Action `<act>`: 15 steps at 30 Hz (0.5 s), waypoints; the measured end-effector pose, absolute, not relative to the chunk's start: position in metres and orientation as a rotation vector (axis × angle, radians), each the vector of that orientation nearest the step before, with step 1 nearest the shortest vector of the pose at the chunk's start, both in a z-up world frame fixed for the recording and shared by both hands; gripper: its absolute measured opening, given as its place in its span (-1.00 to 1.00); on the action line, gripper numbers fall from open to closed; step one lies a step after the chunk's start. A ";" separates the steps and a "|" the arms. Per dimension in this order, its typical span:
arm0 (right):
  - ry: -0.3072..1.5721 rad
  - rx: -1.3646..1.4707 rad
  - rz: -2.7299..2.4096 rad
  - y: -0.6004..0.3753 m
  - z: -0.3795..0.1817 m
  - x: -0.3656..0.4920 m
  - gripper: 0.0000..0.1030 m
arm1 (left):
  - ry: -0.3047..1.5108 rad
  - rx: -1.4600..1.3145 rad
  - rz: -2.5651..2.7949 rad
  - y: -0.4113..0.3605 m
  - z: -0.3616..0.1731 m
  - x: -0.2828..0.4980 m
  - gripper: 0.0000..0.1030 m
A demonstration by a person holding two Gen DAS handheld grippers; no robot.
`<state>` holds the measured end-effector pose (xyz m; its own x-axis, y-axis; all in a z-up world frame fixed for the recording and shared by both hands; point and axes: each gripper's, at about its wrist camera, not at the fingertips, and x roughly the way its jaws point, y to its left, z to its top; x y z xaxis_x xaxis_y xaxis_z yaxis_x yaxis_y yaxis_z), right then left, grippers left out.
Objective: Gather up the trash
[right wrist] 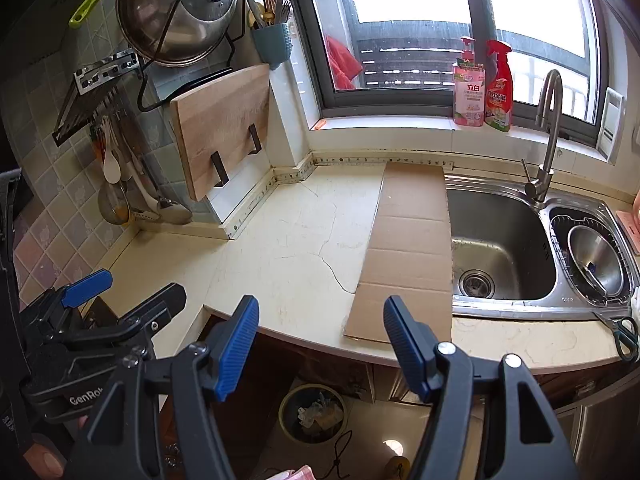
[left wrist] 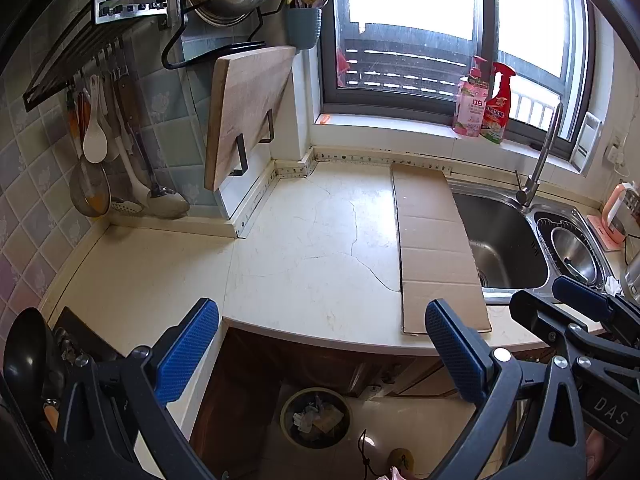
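Observation:
A round trash bin [left wrist: 285, 414] [right wrist: 283, 408] stands on the floor under the counter edge, with crumpled paper and wrappers [left wrist: 317, 420] [right wrist: 320, 414] inside. A long flat cardboard strip [left wrist: 434, 248] [right wrist: 408, 248] lies on the cream counter [left wrist: 304, 240] [right wrist: 280, 248] beside the sink. My left gripper [left wrist: 320, 344] [right wrist: 128, 288] hovers open over the counter's front edge, nothing between its blue pads. My right gripper [right wrist: 320, 344] [left wrist: 556, 300] is open too and holds nothing, just to the right of the left one, above the near end of the cardboard.
A steel sink [left wrist: 500, 240] [right wrist: 500, 240] with tap and a bowl in its side basin fills the right. Scissors [right wrist: 622, 332] lie at the counter's right front. A cutting board [right wrist: 224, 128], hanging utensils [left wrist: 104, 160] and two bottles [right wrist: 482, 88] line the back.

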<state>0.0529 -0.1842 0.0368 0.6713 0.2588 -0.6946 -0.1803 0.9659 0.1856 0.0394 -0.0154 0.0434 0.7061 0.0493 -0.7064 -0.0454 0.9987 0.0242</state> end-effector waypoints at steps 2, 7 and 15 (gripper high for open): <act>0.799 0.108 0.247 -0.184 0.036 0.053 0.27 | 0.786 0.005 0.055 -0.016 0.044 0.040 0.98; 0.799 0.108 0.250 -0.185 0.036 0.054 0.27 | 0.786 0.007 0.056 -0.017 0.044 0.040 0.98; 0.802 0.112 0.252 -0.185 0.035 0.057 0.27 | 0.786 0.011 0.055 -0.016 0.043 0.041 0.98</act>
